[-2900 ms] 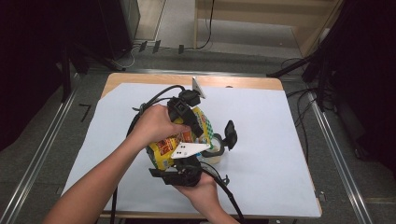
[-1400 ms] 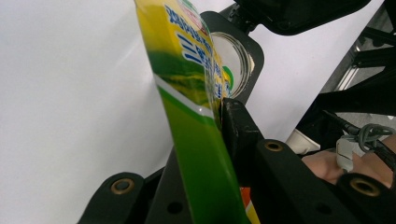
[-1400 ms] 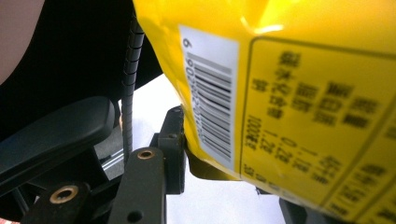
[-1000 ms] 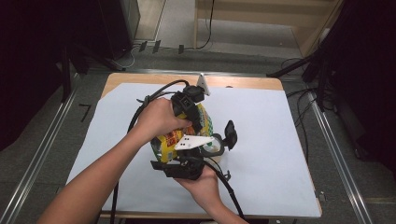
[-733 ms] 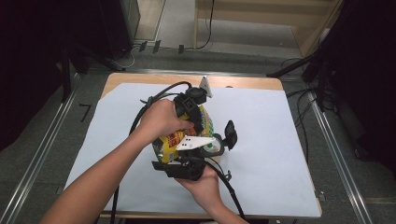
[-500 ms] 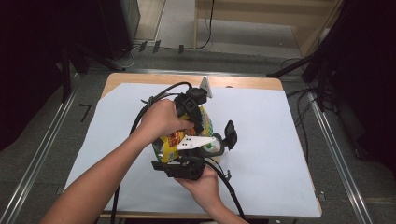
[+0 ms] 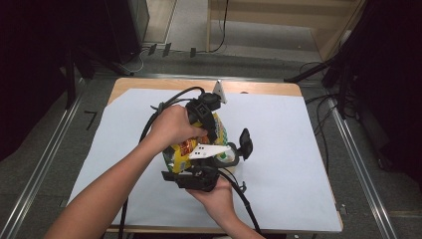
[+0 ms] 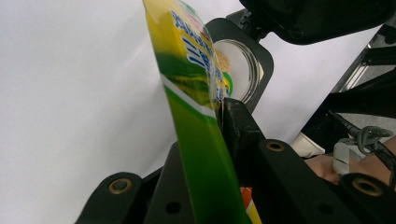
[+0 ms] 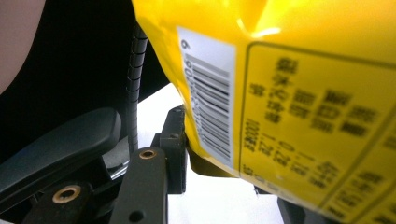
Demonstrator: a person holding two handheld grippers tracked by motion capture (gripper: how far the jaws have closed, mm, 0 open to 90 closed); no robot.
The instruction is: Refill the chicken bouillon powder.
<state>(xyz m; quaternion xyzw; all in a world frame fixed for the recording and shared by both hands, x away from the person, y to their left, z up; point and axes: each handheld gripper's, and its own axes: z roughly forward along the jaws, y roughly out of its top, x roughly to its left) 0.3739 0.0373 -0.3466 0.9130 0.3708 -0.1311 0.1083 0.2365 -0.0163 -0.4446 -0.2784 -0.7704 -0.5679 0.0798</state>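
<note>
A yellow and green snack bag (image 7: 185, 149) is held over the white paper at the table's middle, between both hands. My left gripper (image 7: 215, 135) comes from the far side and is shut on the bag's thin sealed edge (image 8: 191, 93), one black fingertip (image 8: 239, 128) pressed flat to it. My right gripper (image 7: 191, 168) comes from the near side with its grey plate on top. In the right gripper view the bag's barcoded end (image 9: 303, 93) sits between the jaws, touching the left finger (image 9: 173, 140). The other finger is mostly hidden.
A round clear container with beige contents (image 8: 236, 63) sits against a black plate (image 7: 245, 143) just right of the bag. White paper (image 7: 298, 134) covers the wooden table (image 7: 259, 87). Black cables (image 7: 159, 107) trail from both grippers. Metal rails (image 7: 356, 164) flank the table.
Since about three seconds ago the left hand and gripper have shifted slightly farther along the bag. Over the last second both hands and the bag stay put.
</note>
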